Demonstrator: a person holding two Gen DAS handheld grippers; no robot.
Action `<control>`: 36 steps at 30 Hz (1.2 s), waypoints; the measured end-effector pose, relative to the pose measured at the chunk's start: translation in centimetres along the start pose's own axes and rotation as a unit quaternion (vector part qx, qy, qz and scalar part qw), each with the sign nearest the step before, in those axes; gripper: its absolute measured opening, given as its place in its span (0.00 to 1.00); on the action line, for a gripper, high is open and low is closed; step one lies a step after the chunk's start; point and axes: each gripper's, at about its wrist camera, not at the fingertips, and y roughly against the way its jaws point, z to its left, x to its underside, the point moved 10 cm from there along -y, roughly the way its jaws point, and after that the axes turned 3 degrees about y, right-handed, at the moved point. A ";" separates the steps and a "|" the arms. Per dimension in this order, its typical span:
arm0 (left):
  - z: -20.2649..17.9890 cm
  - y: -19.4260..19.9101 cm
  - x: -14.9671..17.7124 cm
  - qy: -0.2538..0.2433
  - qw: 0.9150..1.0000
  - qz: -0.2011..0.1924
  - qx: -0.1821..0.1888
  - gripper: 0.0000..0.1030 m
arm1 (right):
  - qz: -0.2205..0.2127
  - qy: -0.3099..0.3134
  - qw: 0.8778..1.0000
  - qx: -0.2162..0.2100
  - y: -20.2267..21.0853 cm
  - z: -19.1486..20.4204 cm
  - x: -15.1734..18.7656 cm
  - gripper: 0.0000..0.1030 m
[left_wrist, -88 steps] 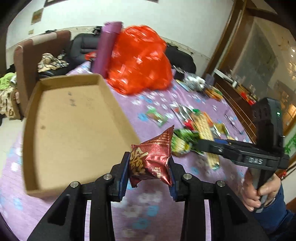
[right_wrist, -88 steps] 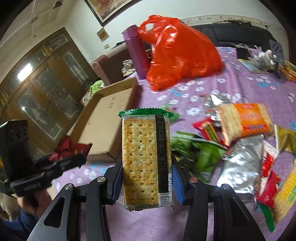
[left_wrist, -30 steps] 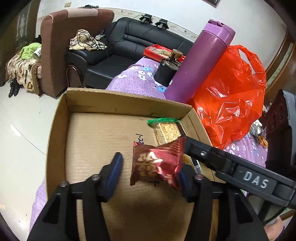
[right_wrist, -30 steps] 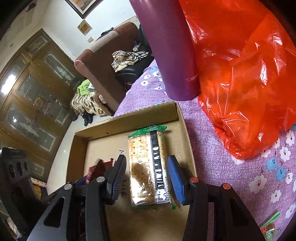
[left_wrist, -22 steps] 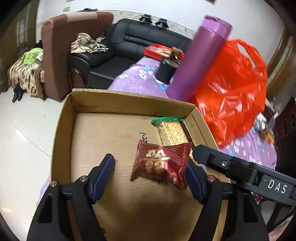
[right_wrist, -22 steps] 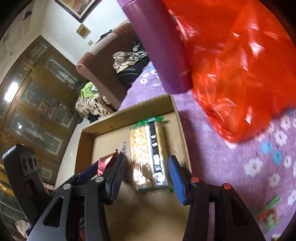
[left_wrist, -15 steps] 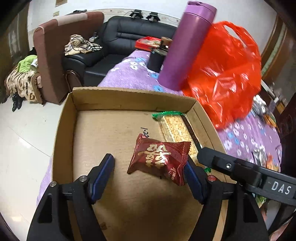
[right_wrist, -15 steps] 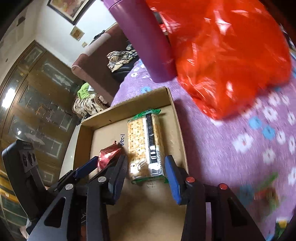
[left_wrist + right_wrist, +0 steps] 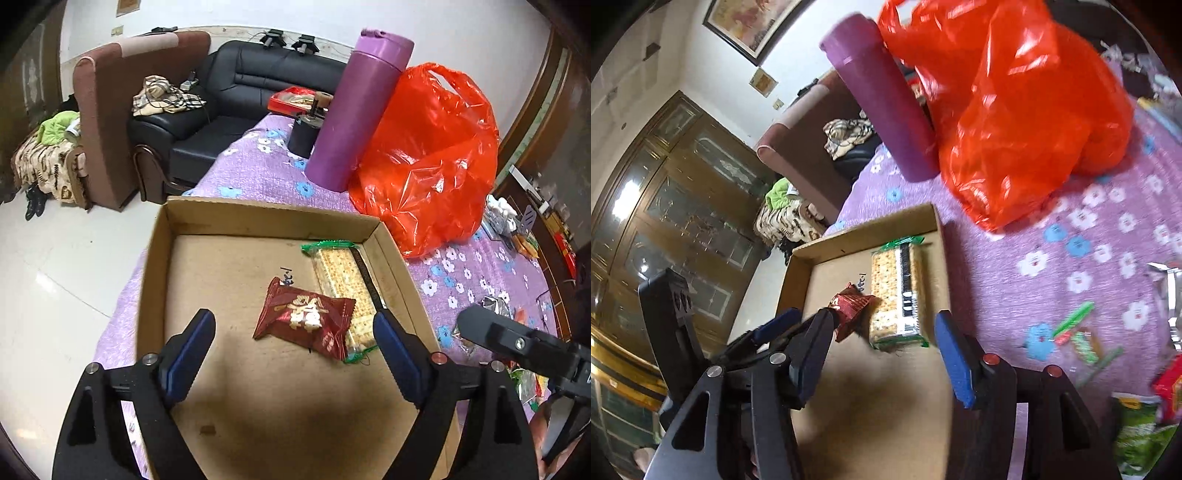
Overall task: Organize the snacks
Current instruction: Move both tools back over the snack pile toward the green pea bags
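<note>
Cardboard tray on purple floral tabletop: red snack pkt flat on tray floor, overlapping cracker pkt along right wall. Left hand-held gripper jaws spread, opening, nothing pinched, red pkt below, untouched. Right hand-held gripper likewise opening, empty, above tray near cracker pkt end; purple flask & orange bag beyond tray.

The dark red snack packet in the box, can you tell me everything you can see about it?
The dark red snack packet is a small shiny foil pillow pack with gold lettering and crimped, zigzag ends. It lies flat and sealed on the floor of the cardboard box, slightly slanted, its right end overlapping the cracker pack. No hand-held gripper touches it.
</note>
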 end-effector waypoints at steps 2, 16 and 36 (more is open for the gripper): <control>-0.1 0.9 0.2 0.002 1.000 -0.006 0.000 0.84 | -0.004 0.006 1.000 0.003 1.0 -0.4 0.5 0.61; -7.3 3.5 4.3 -0.042 0.999 -0.019 0.008 0.84 | -0.031 -0.022 0.999 -0.005 10.3 -8.5 4.8 0.61; -22.3 -0.4 14.4 -0.232 0.972 0.034 0.004 0.84 | -0.102 -0.055 0.993 -0.016 15.3 -14.5 4.0 0.64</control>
